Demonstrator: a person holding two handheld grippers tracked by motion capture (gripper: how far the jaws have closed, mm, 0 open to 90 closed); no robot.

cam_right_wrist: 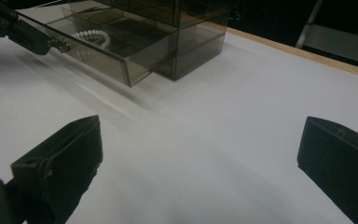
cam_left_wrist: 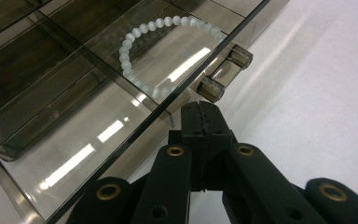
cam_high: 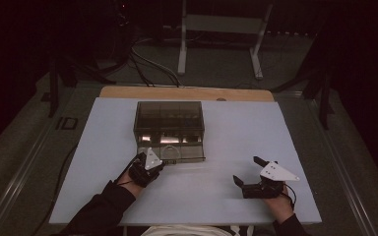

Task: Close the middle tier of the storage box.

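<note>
A smoky see-through drawer box (cam_high: 169,118) stands at the middle back of the white table. Its lowest drawer (cam_high: 177,152) is pulled out toward me. In that drawer (cam_left_wrist: 74,154) lies a white bead bracelet (cam_left_wrist: 127,44), also seen as the bracelet (cam_right_wrist: 91,35) in the right gripper view. My left gripper (cam_left_wrist: 200,109) is shut, jaws pressed together with nothing between them, its tip right at the drawer's clear handle (cam_left_wrist: 223,72). From above, the left gripper (cam_high: 158,162) sits at the drawer's front left. My right gripper (cam_high: 246,169) rests open on the table at the right, and nothing lies between the jaws of the right gripper (cam_right_wrist: 200,163).
The white table top (cam_high: 216,196) ends in a wooden strip (cam_high: 187,93) at the back. Behind it on the floor stand a metal frame (cam_high: 221,24) and loose cables (cam_high: 147,64). Bare surface lies between the two grippers.
</note>
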